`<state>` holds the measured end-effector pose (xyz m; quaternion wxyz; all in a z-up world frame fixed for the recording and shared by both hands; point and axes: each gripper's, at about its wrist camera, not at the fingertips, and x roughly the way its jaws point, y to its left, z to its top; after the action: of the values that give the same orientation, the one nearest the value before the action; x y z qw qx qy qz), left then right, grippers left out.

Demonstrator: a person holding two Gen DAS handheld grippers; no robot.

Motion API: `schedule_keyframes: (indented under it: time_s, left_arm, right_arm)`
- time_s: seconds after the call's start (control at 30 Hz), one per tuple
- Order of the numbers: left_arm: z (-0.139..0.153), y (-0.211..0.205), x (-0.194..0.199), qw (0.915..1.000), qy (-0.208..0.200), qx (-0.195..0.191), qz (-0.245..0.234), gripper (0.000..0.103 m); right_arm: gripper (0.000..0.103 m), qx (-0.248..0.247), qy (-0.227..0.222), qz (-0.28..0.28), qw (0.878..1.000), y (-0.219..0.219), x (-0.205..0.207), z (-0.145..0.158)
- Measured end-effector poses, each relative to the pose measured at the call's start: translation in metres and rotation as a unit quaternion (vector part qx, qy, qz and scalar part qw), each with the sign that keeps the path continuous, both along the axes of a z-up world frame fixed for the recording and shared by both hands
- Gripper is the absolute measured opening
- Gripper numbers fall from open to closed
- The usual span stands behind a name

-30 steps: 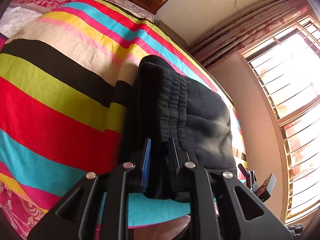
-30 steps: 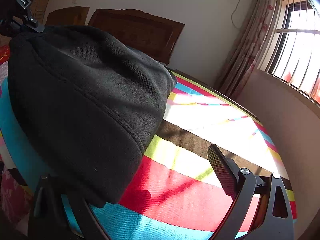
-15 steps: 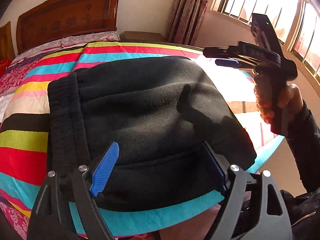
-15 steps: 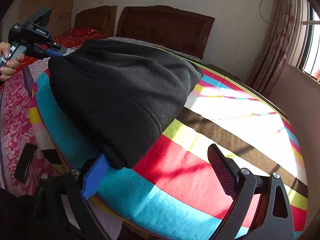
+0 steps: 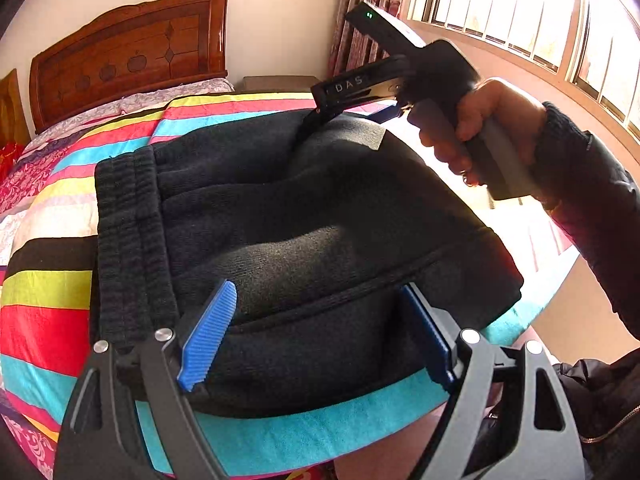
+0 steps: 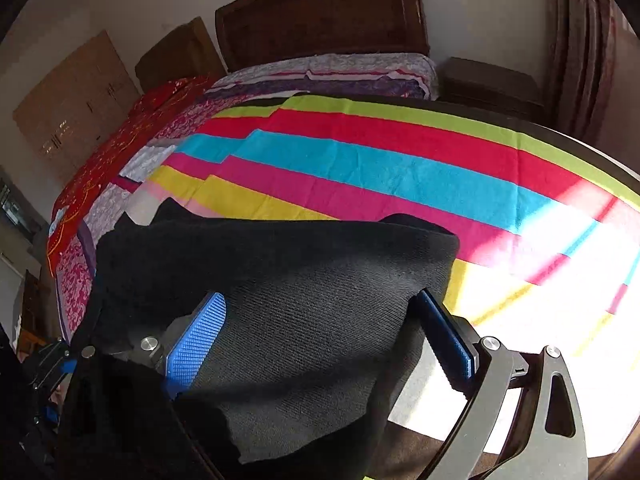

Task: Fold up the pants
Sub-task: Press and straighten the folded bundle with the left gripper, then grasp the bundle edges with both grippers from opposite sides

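Black fleece pants (image 5: 304, 216) lie folded in a thick bundle on the striped bed, waistband at the left. My left gripper (image 5: 320, 312) is open, its blue pads spread just above the near edge of the bundle, holding nothing. My right gripper (image 6: 320, 320) is open too, hovering over the far right part of the pants (image 6: 280, 272). In the left wrist view the right gripper (image 5: 320, 120) is held in a hand over the pants, its tip touching the fabric.
The bed has a multicoloured striped cover (image 5: 48, 280) and a carved wooden headboard (image 5: 128, 48). A barred window with curtains (image 5: 520, 12) is at the right. A nightstand (image 6: 488, 80) stands beside the headboard. The person's body is close to the near bed edge.
My left gripper let go of the pants and opened. The bundle now lies flat on the bed. My right gripper swung over the pants' far end and came down onto it.
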<state>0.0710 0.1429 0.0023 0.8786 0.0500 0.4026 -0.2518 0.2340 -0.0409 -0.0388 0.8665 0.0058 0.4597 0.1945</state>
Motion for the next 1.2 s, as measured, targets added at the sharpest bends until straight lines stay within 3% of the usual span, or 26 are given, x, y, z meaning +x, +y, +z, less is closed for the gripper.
schedule_keyframes:
  time_s: [0.07, 0.33, 0.4, 0.47, 0.57, 0.63, 0.7, 0.8, 0.83, 0.93, 1.07, 1.2]
  left_arm:
    - [-0.001, -0.002, -0.001, 1.0, -0.005, 0.004, -0.001, 0.084]
    - [-0.003, -0.01, -0.001, 0.9999, -0.011, 0.012, 0.003, 0.09]
    - [-0.002, -0.008, -0.003, 1.0, -0.009, 0.003, 0.0, 0.09]
    - [0.002, -0.006, -0.002, 1.0, 0.0, -0.002, -0.002, 0.09]
    - [0.026, 0.014, 0.002, 0.9969, 0.022, -0.075, 0.004, 0.09]
    - [0.048, 0.033, 0.01, 0.9911, 0.006, -0.131, 0.024, 0.097]
    - [0.061, 0.045, 0.031, 0.9878, -0.001, -0.144, 0.059, 0.101]
    - [0.056, 0.038, 0.08, 0.993, 0.024, -0.097, 0.062, 0.101]
    - [0.048, 0.034, 0.095, 0.9941, 0.036, -0.074, 0.07, 0.101]
    - [0.02, 0.029, 0.13, 0.9932, 0.071, -0.03, 0.087, 0.101]
    - [0.004, 0.025, 0.129, 0.9942, 0.064, 0.015, 0.085, 0.101]
    - [-0.005, 0.021, 0.13, 0.9941, 0.05, 0.044, 0.086, 0.101]
  right_arm:
    - [0.099, -0.039, 0.006, -0.003, 0.999, 0.017, 0.02, -0.018]
    - [0.099, -0.027, 0.057, -0.042, 0.997, 0.034, 0.035, -0.015]
    - [0.098, -0.059, 0.006, -0.062, 0.996, 0.041, 0.023, 0.011]
    - [0.098, -0.044, -0.038, -0.029, 0.998, 0.053, 0.014, 0.035]
    - [0.098, -0.053, 0.01, 0.007, 0.998, 0.086, 0.019, 0.023]
    - [0.099, -0.074, 0.04, 0.009, 0.996, 0.097, 0.031, -0.004]
    - [0.099, -0.049, 0.049, 0.006, 0.998, 0.099, 0.041, -0.02]
    - [0.098, 0.034, 0.047, -0.027, 0.998, 0.073, 0.038, -0.008]
    - [0.098, 0.1, 0.033, -0.034, 0.994, 0.052, 0.026, 0.003]
    - [0.098, 0.163, -0.01, -0.04, 0.986, 0.014, -0.008, 0.027]
    - [0.098, 0.144, -0.077, -0.035, 0.986, -0.028, -0.057, 0.051]
    - [0.098, 0.088, -0.093, 0.003, 0.992, -0.027, -0.1, 0.044]
